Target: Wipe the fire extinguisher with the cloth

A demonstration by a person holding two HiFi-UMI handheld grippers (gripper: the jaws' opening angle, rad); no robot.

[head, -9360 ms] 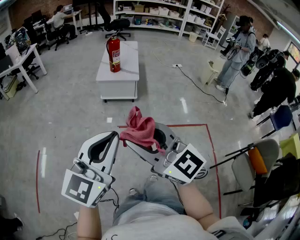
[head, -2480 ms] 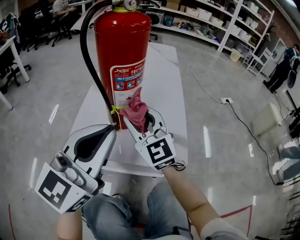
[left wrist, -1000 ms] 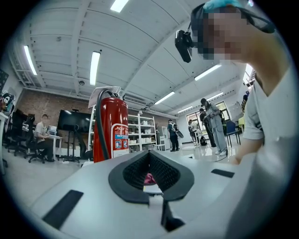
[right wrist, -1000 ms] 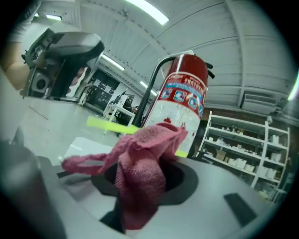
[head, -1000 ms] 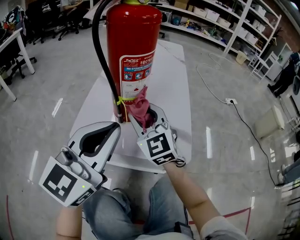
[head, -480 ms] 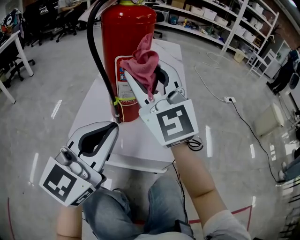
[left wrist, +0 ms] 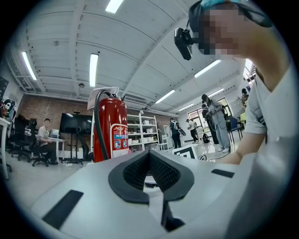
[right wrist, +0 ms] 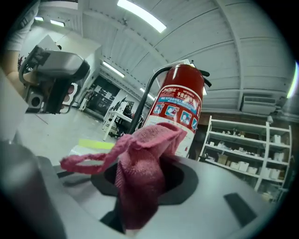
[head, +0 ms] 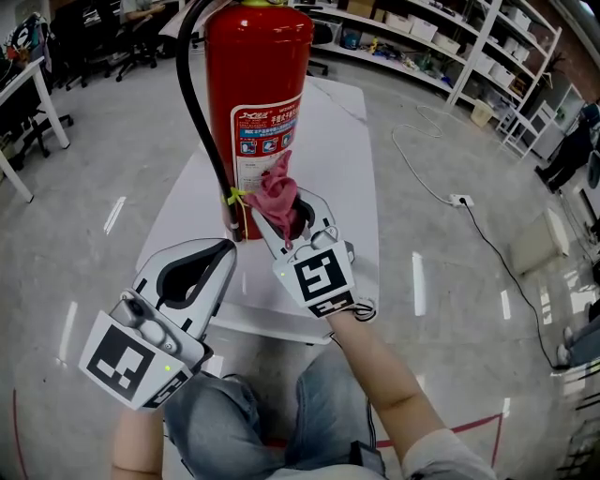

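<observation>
A red fire extinguisher with a black hose stands upright on a white table. My right gripper is shut on a pink cloth, which lies against the lower front of the cylinder, just under its label. In the right gripper view the cloth bunches up out of the right gripper, with the extinguisher right behind it. My left gripper hovers shut and empty at the table's near edge, left of the right one. The left gripper view shows that gripper closed and the extinguisher ahead of it.
Shelving lines the back wall. A cable and socket strip lie on the floor to the right. Desks and chairs stand at the left. Several people stand in the room.
Over the last second my right gripper lifted the cloth up the extinguisher's front to label height, then came back down to the lower part. The left gripper has stayed put.
</observation>
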